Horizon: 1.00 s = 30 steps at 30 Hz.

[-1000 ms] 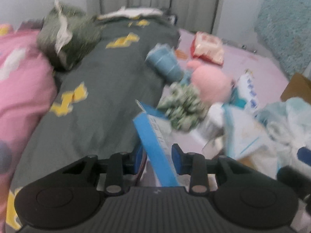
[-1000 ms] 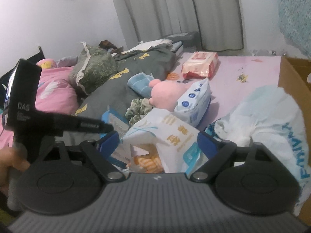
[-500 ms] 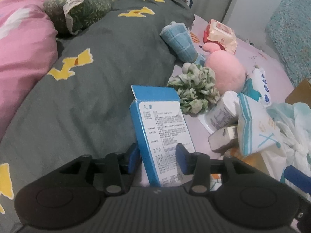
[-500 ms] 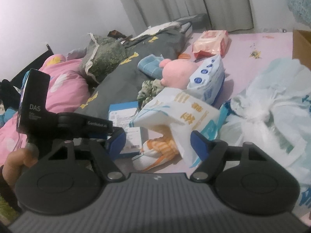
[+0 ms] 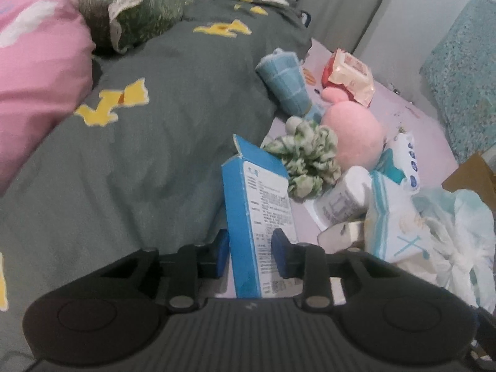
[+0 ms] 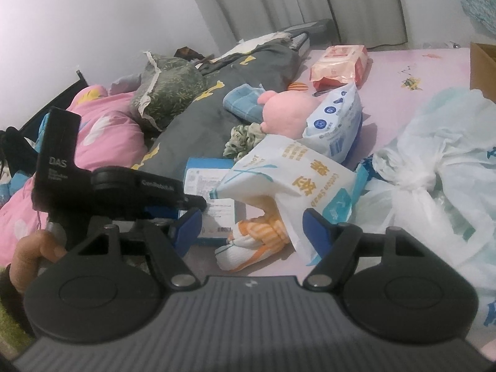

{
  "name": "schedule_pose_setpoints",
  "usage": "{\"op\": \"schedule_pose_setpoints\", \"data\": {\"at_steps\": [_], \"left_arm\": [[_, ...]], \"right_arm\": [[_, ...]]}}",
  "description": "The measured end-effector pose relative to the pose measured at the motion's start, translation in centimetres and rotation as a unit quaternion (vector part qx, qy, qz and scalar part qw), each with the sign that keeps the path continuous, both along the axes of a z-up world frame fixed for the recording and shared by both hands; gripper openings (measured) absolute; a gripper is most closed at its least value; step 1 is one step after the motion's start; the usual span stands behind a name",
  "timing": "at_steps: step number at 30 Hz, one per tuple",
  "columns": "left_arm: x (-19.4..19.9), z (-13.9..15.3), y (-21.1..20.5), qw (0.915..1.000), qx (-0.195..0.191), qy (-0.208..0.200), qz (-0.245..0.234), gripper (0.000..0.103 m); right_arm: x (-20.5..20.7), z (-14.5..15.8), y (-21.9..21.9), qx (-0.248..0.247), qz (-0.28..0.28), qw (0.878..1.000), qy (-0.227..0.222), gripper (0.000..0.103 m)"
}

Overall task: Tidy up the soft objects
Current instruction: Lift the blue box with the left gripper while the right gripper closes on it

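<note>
While my left gripper [image 5: 250, 255] is clamping the upright blue cardboard box [image 5: 259, 217], my open right gripper [image 6: 251, 228] is hovering nearer the white cotton-swab packet [image 6: 288, 183].

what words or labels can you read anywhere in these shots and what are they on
"DAS": white letters on the black block mounted on the left claw, right wrist view.
"Cotton Swab": white packet with orange characters; the characters are too blurred to read.
Blue box shut in the left claw: fine print, too small to read.
Blue-dotted wipes pack and orange pack: print unreadable.
</note>
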<state>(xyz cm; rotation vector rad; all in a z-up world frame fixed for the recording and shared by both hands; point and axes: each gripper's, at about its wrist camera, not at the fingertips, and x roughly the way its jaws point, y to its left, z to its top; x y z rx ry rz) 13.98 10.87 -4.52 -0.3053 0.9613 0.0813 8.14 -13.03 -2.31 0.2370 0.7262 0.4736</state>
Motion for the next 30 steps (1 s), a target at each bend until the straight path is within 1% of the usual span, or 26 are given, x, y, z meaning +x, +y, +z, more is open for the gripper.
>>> {"op": "schedule_pose_setpoints", "data": {"at_steps": [5, 10, 13, 16, 17, 20, 21, 22, 23, 24, 25, 26, 28, 30], "left_arm": [[-0.7, 1.4, -0.5, 0.9994, 0.031, -0.013, -0.003, 0.026], [-2.7, 3.3, -1.9, 0.9936, 0.105, -0.024, -0.034, 0.023], [-4.1, 3.4, -2.6, 0.9892, 0.137, -0.018, -0.049, 0.023], [-5.1, 2.6, -3.5, 0.985, 0.16, -0.014, -0.064, 0.022], [-5.4, 2.5, -3.8, 0.985, 0.157, -0.018, -0.069, 0.021], [-5.7, 2.3, -4.4, 0.9887, 0.122, -0.024, -0.084, 0.023], [-5.7, 2.1, -4.5, 0.9902, 0.105, -0.024, -0.089, 0.025], [-5.7, 2.0, -4.4, 0.9922, 0.08, -0.023, -0.093, 0.026], [-5.7, 1.9, -4.3, 0.9936, 0.058, -0.025, -0.094, 0.03], [-5.8, 1.7, -4.0, 0.9945, 0.037, -0.025, -0.095, 0.038], [-5.9, 1.6, -3.7, 0.9953, 0.017, -0.025, -0.092, 0.041], [-6.1, 1.5, -3.5, 0.9956, 0.005, -0.026, -0.09, 0.045], [-6.6, 1.4, -2.9, 0.9958, -0.012, -0.03, -0.086, 0.046], [-7.2, 1.6, -2.4, 0.9954, -0.024, -0.037, -0.085, 0.05]], "right_arm": [[-0.3, 0.2, -0.2, 0.001, -0.002, 1.0, -0.002, 0.072], [-0.6, 0.5, -0.4, -0.001, -0.002, 1.0, -0.007, 0.072], [-0.9, 0.8, -0.6, -0.002, -0.003, 1.0, -0.012, 0.072], [-1.2, 0.7, -0.8, -0.002, -0.002, 1.0, -0.01, 0.072], [-1.4, 0.7, -0.9, -0.002, -0.003, 1.0, -0.009, 0.072], [-1.8, 0.6, -1.2, -0.004, -0.006, 1.0, -0.006, 0.072], [-1.9, 0.7, -1.3, -0.006, -0.007, 1.0, -0.007, 0.072], [-2.1, 0.7, -1.5, -0.007, -0.01, 1.0, -0.008, 0.072], [-2.2, 0.7, -1.6, -0.009, -0.013, 1.0, -0.008, 0.072], [-2.3, 0.8, -1.9, -0.01, -0.016, 1.0, -0.009, 0.072], [-2.4, 0.7, -2.1, -0.011, -0.02, 1.0, -0.009, 0.072], [-2.4, 0.7, -2.4, -0.013, -0.025, 1.0, -0.008, 0.072], [-2.3, 0.5, -2.8, -0.014, -0.032, 0.999, -0.004, 0.072], [-2.1, 0.2, -3.0, -0.013, -0.036, 0.999, 0.003, 0.072]]}}
